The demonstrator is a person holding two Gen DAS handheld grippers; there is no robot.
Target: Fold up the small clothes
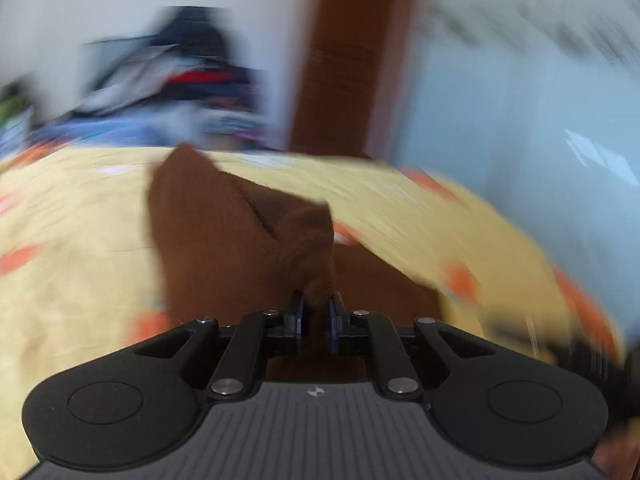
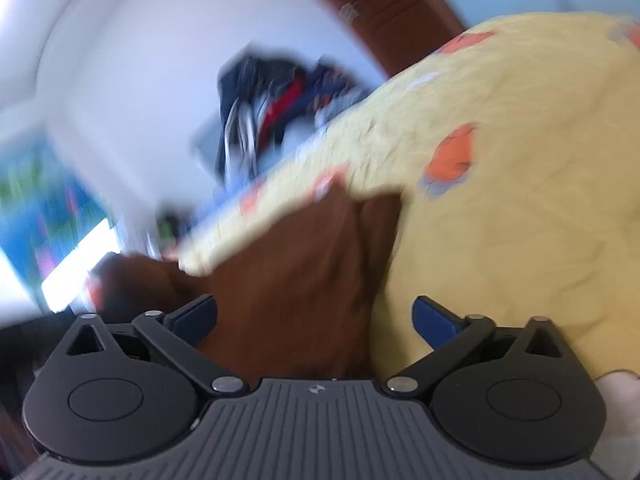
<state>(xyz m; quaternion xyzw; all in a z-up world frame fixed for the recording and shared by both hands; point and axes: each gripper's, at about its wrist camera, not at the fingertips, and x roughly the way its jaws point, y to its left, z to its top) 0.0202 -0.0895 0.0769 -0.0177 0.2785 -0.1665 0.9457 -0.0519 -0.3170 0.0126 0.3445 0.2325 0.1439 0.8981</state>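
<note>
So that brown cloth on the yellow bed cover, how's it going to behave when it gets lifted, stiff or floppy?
Probably floppy: the brown cloth already bunches into soft peaks where the left tool pinches a fold of it. It looks light, since that small pinch raises the fold. It likely won't slip easily, as its surface looks knitted and fuzzy, though the blur hides detail. The right tool stands open over it.

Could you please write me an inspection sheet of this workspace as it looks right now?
Surface: bedspread, yellow with orange prints.
Job's things: brown garment lying on the bedspread, one fold pulled up.
Clutter: clothes pile at the far edge, blurred.
Grippers: left gripper shut on the brown garment; right gripper open, jaws wide, garment between them, no pad pressing on it.
Cables: nothing seen.
Surroundings: white wall, brown door; both views motion-blurred.
</note>
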